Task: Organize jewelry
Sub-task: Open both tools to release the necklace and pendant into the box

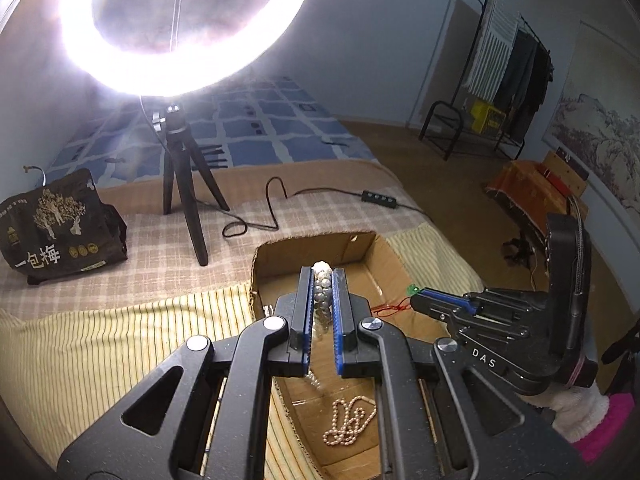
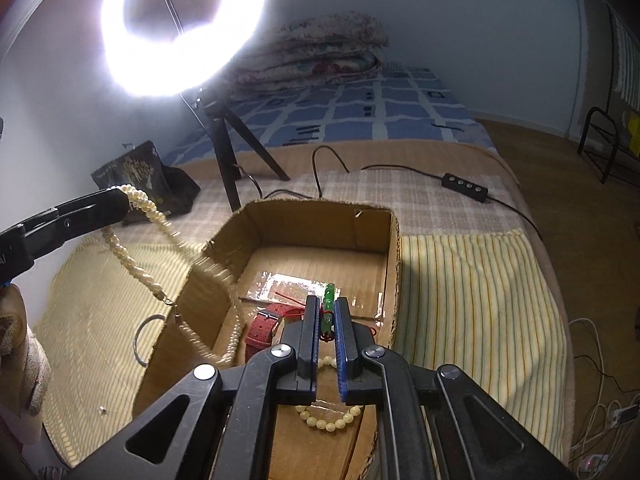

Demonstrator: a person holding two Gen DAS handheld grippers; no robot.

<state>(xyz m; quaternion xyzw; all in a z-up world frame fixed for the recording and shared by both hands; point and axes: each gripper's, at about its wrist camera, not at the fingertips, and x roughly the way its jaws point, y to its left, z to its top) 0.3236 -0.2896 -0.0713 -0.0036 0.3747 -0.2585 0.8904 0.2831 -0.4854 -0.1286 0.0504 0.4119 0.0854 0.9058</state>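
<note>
My left gripper (image 1: 322,274) is shut on a pearl necklace (image 1: 322,286); in the right wrist view the necklace (image 2: 154,216) hangs from it and trails into the open cardboard box (image 2: 320,216). My right gripper (image 2: 327,304) is shut on a green pendant (image 2: 329,312) with a red cord, above the box; it also shows in the left wrist view (image 1: 416,294). Inside the box lie a red watch strap (image 2: 264,326), a yellow bead bracelet (image 2: 328,422), a clear plastic bag (image 2: 288,286) and a pinkish bead chain (image 1: 350,420).
The box sits on a yellow striped cloth (image 2: 472,300) over a checked bed cover. A ring light (image 1: 184,28) on a black tripod (image 1: 184,184) stands behind, with its cable and switch (image 2: 466,186). A dark printed bag (image 1: 56,224) lies at left. A metal ring (image 2: 140,336) lies left of the box.
</note>
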